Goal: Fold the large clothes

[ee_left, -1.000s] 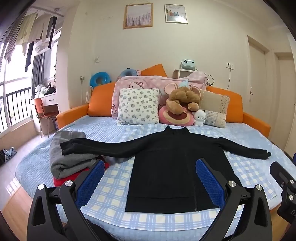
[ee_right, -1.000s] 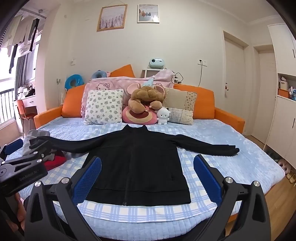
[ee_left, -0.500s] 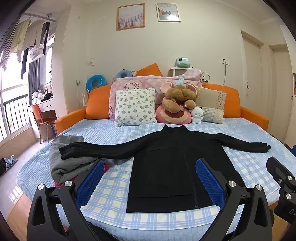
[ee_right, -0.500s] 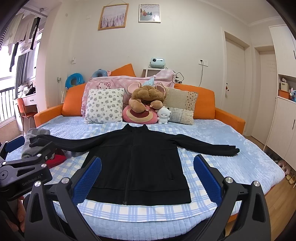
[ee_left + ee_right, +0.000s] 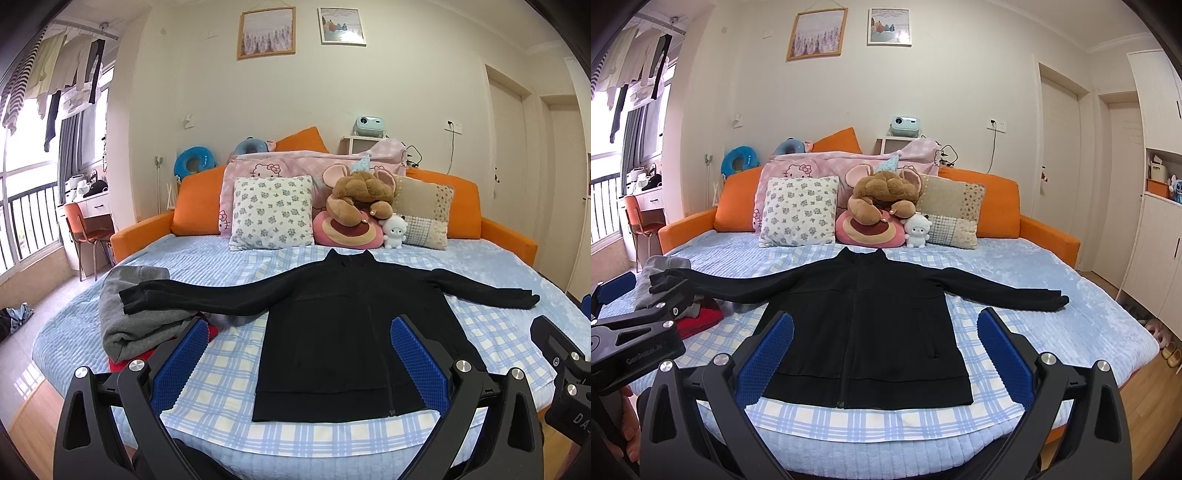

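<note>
Black zip-front jacket [image 5: 864, 325]: flat, front up, both sleeves spread wide, collar toward the pillows, lying on a blue-and-white checked sheet [image 5: 886, 417]
Right gripper [image 5: 884, 354]: jaws wide apart, blue pads [image 5: 1008, 363] to either side of the jacket's hem, holding nothing
Left gripper [image 5: 631, 332]: black frame left of the jacket, near its left sleeve cuff; jaw state unclear
Folded grey and red clothes [image 5: 690, 314]: left of the jacket, partly under that sleeve
Floral pillow [image 5: 799, 210], brown plush toy [image 5: 886, 192], small white figure [image 5: 918, 230]: beyond the jacket's collar
</note>
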The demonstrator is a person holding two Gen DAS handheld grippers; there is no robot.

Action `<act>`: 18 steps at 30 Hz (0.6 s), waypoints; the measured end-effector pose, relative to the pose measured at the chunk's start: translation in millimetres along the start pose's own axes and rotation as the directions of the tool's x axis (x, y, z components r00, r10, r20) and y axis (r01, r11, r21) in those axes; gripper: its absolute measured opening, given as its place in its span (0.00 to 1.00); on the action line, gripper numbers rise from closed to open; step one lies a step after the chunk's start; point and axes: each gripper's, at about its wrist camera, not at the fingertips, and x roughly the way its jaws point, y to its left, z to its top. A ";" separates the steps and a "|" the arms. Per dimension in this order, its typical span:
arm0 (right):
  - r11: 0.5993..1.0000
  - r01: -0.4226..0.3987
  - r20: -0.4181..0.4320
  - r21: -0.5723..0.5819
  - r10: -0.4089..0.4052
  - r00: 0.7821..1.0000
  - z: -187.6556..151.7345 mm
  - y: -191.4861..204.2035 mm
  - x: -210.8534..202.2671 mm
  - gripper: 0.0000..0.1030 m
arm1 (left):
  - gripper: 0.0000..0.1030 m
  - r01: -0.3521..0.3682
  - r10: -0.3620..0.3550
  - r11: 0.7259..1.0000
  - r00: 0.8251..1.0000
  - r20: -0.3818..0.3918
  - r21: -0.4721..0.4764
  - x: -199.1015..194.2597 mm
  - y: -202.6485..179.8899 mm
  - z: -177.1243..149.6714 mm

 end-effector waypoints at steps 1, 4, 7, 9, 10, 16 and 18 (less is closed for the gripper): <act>1.000 0.000 0.001 0.002 0.000 1.000 0.3 -0.2 -0.5 0.96 | 0.97 0.000 0.000 1.000 1.000 0.001 -0.001 -0.1 0.2 -0.1; 1.000 0.008 0.005 0.003 -0.008 1.000 1.3 -0.6 -1.0 0.96 | 0.97 -0.001 0.001 1.000 1.000 0.001 0.001 -0.1 -1.0 0.3; 1.000 0.010 0.006 0.004 -0.010 1.000 0.7 -0.9 1.3 0.96 | 0.97 -0.005 0.005 1.000 1.000 0.003 0.007 -1.0 -0.6 0.5; 1.000 0.011 0.006 0.004 -0.011 1.000 0.6 -1.1 1.2 0.96 | 0.97 -0.002 0.002 1.000 1.000 0.003 0.004 -1.0 0.5 0.5; 1.000 0.010 0.005 0.003 -0.010 1.000 0.7 -1.2 1.4 0.96 | 0.97 -0.004 0.004 1.000 1.000 0.003 0.005 -1.4 0.9 0.5; 1.000 0.013 0.006 0.002 -0.013 1.000 -0.3 -2.1 1.4 0.96 | 0.97 -0.008 0.008 1.000 1.000 0.007 0.023 -3.8 2.8 -0.1; 1.000 0.013 0.006 0.003 -0.013 1.000 -0.3 -2.3 1.6 0.96 | 0.97 -0.003 0.003 1.000 1.000 0.004 0.021 -4.0 3.7 -0.7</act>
